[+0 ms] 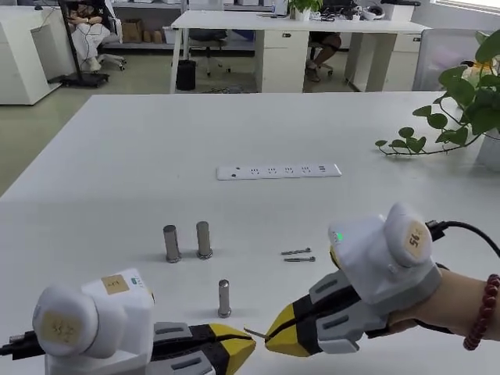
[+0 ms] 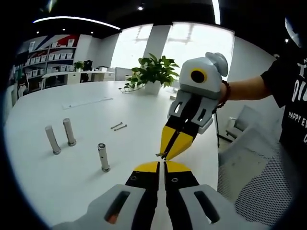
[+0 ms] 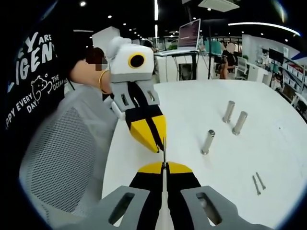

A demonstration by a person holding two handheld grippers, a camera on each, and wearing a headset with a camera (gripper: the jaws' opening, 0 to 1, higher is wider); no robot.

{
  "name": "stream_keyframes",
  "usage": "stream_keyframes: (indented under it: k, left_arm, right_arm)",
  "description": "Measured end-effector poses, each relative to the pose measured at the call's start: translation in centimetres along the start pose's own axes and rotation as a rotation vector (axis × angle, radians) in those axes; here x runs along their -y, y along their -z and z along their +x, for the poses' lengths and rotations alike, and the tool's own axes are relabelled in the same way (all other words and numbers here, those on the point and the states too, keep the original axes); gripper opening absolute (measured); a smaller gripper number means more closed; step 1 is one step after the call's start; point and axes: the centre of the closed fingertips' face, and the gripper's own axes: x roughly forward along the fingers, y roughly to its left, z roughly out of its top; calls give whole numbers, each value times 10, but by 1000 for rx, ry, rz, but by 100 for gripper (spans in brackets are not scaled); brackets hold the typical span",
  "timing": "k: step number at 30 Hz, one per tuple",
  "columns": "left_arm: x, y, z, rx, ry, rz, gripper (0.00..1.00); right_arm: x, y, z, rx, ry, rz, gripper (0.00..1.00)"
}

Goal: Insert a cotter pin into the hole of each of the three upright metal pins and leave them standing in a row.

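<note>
Starting at the left of the table's [image 1: 101,172] near edge, the left gripper [image 1: 248,346] is held low, its yellow jaws pressed together with nothing seen between them. Its tip is just beside the held cotter pin; whether it touches cannot be told.

Further in from the near edge, left of the table's middle, the rear-left metal pin [image 1: 171,243] and the rear-right metal pin [image 1: 203,239] are stood upright just beside each other, not touching. The front metal pin [image 1: 224,298] is stood alone, closer to the near edge and slightly to their right, so the three are not yet set in one row. No cotter pin is seen through any of them, and their holes are too small to be made out.

Next, the held cotter pin [image 1: 255,333] is pinched by one end between the closed jaws of the right gripper [image 1: 271,337]. Its free end is pointed at the left gripper's tip, above the table and apart from the front metal pin.

Further right, a loose cotter pin [image 1: 296,251] and a second loose cotter pin [image 1: 300,258] are laid side by side, flat on the table.

The task is judged barely begun: one cotter pin is in hand, none is inserted, and all three insertions and the lining-up are left.
</note>
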Motion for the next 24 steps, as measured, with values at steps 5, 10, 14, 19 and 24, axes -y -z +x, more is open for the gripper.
stream_keyframes:
  k: [5, 10, 14, 19, 24]
  left_arm:
    - [-10, -2, -2, 14, -58, 41, 10]
    - [-24, -8, -7, 47, -140, 88, 18]
    - [-38, -8, -12, 48, -219, 97, 26]
    - [-54, -7, -19, 55, -300, 94, 30]
    - [-68, -5, -25, 54, -365, 86, 33]
  right_arm:
    - [8, 3, -2, -24, 35, -10, 0]
    - [17, 10, -2, -68, 80, -18, 0]
    - [24, 15, -4, -102, 106, -24, 0]
    - [30, 18, -5, -129, 123, -35, 0]
    - [38, 22, -6, -171, 149, -44, 0]
